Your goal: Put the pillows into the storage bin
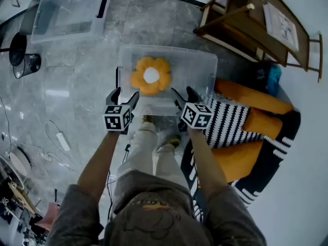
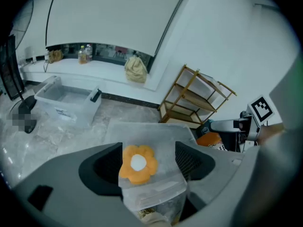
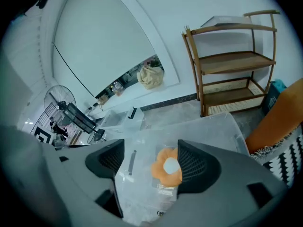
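Left gripper (image 1: 125, 94) and right gripper (image 1: 184, 93): jaws open, empty, above the storage bin (image 1: 207, 60) (1 flower pillow (image 1: 150, 75) inside). Lift clear of its rim before reaching for the striped pillow (image 1: 225, 124).

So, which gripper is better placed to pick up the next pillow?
Probably right. The right gripper, open and empty, is next to the striped pillow and orange pillows; the left gripper is farther from them.

i have open room straight down into the storage bin (image 1: 169, 50) beside the flower pillow (image 1: 150, 76); piled pillows (image 1: 240, 159) crowd its right side, a wooden shelf (image 1: 241, 27) beyond
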A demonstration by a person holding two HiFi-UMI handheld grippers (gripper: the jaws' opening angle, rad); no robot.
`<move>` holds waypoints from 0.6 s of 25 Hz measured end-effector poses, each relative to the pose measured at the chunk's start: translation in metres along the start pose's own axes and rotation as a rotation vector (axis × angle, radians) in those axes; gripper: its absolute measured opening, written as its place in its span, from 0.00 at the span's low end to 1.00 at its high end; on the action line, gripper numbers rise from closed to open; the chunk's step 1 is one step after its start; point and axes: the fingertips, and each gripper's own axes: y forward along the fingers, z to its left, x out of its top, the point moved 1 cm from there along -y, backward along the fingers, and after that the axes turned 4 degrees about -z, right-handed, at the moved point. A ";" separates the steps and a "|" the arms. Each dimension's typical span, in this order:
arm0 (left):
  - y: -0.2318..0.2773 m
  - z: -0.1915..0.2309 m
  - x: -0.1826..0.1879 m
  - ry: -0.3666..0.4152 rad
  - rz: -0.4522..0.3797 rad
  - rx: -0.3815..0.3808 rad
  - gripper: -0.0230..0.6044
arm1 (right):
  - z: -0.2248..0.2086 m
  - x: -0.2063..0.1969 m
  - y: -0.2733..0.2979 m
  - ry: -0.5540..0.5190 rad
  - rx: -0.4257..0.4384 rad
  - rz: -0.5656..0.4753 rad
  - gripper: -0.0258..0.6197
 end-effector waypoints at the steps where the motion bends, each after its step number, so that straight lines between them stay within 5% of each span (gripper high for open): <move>1: -0.003 -0.014 0.006 0.021 -0.004 -0.019 0.56 | 0.000 0.006 -0.010 0.001 0.002 -0.013 0.58; 8: -0.024 -0.148 0.046 0.174 -0.027 -0.177 0.56 | -0.031 0.042 -0.120 0.027 -0.030 -0.134 0.56; 15: -0.041 -0.320 0.039 0.313 -0.019 -0.350 0.56 | -0.114 0.045 -0.270 0.087 -0.130 -0.263 0.56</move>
